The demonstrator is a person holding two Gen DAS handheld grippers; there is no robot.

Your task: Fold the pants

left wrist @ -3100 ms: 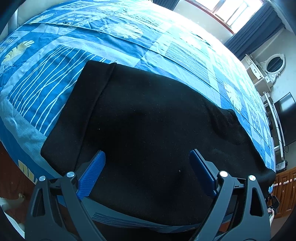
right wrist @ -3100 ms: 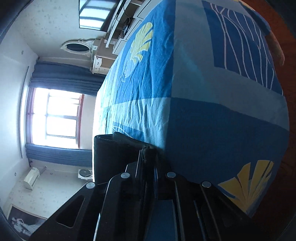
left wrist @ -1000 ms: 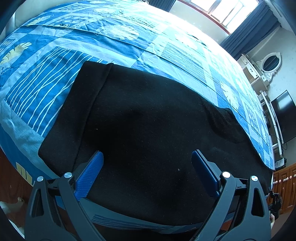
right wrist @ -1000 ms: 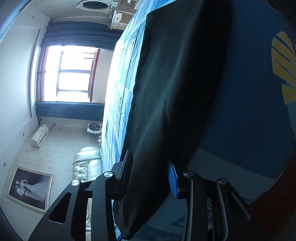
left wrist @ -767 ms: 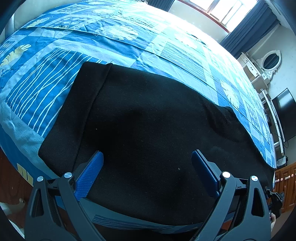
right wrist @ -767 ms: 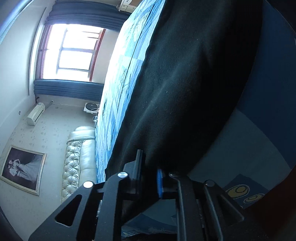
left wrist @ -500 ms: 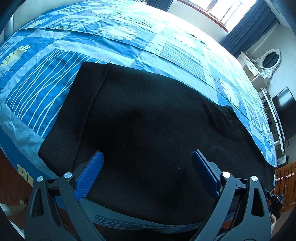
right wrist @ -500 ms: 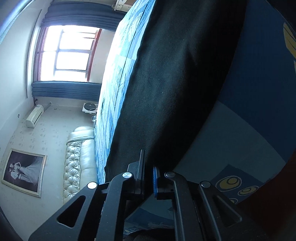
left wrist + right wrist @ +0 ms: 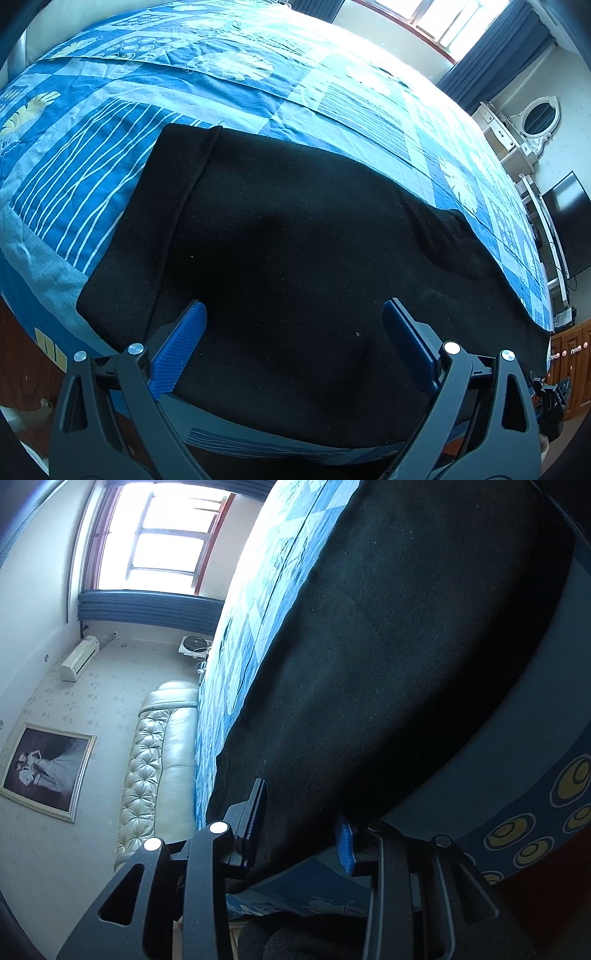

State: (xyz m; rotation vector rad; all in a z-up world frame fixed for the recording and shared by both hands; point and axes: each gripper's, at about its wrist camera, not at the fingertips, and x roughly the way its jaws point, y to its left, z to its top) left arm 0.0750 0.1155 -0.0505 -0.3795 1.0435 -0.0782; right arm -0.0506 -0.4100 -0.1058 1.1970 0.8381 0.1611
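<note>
The black pants lie flat on the blue bedspread, near the edge of the bed, and they look already doubled, one leg over the other. The left gripper hovers over the cloth near the waist end with its jaws wide apart, holding nothing. The right gripper is at the other end; its jaws stand apart on both sides of the pants edge, with cloth between them, but I judge they are not pressed on it.

I think the step in hand is taking hold for the next fold. For this the right gripper must close on the edge, then carry that end over toward the waist, while the left one keeps the cloth in place.
</note>
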